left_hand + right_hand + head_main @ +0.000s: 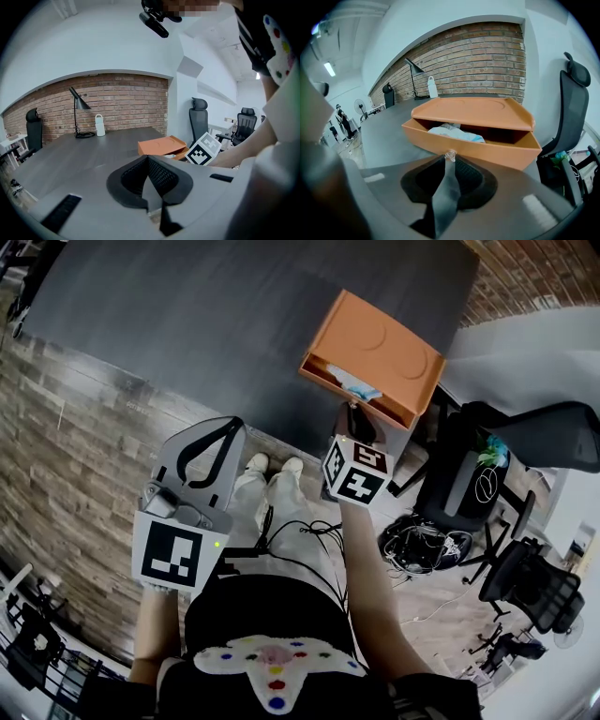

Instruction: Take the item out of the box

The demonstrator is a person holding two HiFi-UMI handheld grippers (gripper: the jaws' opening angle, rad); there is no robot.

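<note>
Nearest to me, the left hand-held gripper (pixel 148 158) hangs low and away from the work, its jaws closed on each other with nothing between them; it has no part in the job at present.

Ahead of it, the right hand-held gripper (pixel 448 161) sits right at the open front of the orange box (pixel 487 152); its jaws are pressed together, and a small clear bit (pixel 450 154) is pinched at their very tips; I cannot tell whether that is a pull tab on the box's front wall or a corner of wrapping.

The box stands at the near edge of the dark tabletop (pixel 234 324), its front gaping under the flat top; inside, toward the left of the opening, lies the item (pixel 452 133), a white and pale blue bundle that looks bagged in film; it rests on the box floor, untouched by the jaws.

So I judge the task barely begun: the box is open and reachable, but the item is wholly inside; what is left is to reach in, take hold of it, and draw it clear.

Farther back, a desk lamp (pixel 76 105) and a white bottle (pixel 99 125) stand by the brick wall (pixel 126 101); an office chair (pixel 572 108) stands off to the right.
</note>
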